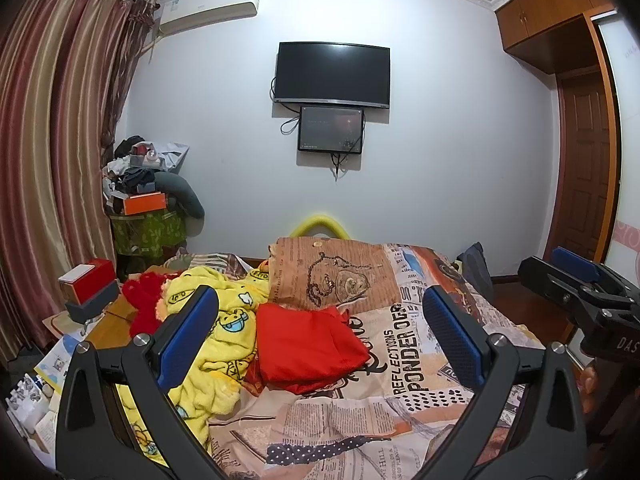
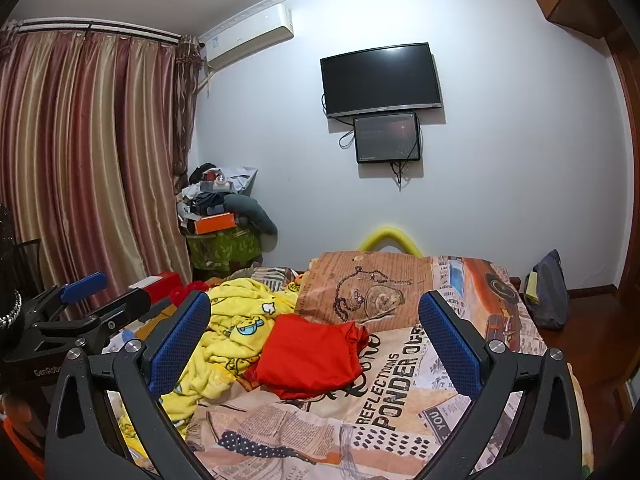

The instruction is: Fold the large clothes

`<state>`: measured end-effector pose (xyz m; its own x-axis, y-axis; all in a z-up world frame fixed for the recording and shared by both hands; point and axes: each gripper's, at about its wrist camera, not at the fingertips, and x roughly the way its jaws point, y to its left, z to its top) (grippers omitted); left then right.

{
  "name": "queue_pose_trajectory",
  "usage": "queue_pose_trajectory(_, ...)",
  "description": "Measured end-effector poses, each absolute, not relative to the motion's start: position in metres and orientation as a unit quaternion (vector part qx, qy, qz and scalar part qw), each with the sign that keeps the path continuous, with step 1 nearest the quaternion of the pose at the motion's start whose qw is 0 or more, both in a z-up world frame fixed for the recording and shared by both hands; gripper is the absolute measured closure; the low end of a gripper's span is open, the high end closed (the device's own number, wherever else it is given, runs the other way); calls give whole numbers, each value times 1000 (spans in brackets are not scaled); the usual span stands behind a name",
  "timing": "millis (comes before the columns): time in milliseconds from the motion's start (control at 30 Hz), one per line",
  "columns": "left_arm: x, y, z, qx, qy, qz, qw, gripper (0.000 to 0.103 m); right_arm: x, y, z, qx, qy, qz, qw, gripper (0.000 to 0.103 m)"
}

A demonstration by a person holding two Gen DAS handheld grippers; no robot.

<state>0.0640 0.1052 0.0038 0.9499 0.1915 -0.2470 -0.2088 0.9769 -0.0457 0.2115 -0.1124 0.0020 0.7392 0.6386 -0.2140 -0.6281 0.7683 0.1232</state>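
Note:
A folded red garment [image 1: 308, 346] lies on the newspaper-print bedcover [image 1: 404, 360], also in the right wrist view [image 2: 310, 354]. A crumpled yellow cartoon-print garment [image 1: 224, 332] lies to its left, also in the right wrist view [image 2: 236, 328]. A fuzzy red item [image 1: 142, 304] lies at the left bed edge. My left gripper [image 1: 320, 336] is open and empty, held above the bed facing the red garment. My right gripper [image 2: 314, 340] is open and empty at about the same height. Each gripper shows at the side of the other's view: the right one [image 1: 580, 280], the left one [image 2: 92, 292].
A brown-print pillow [image 1: 332, 276] lies at the bed's far end. Boxes [image 1: 90, 284] and papers sit on the left bedside. A cluttered pile [image 1: 144, 184] stands by the curtains [image 1: 48, 160]. A dark bag [image 2: 550, 292] sits on the floor at right. Two screens [image 1: 332, 76] hang on the far wall.

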Motion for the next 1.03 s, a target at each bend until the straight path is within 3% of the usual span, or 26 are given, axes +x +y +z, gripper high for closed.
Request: queue_pose_trajectory(1033, 72, 99, -4, -30, 136, 63, 988, 1, 217, -120, -2, 40, 130, 324, 936, 0)
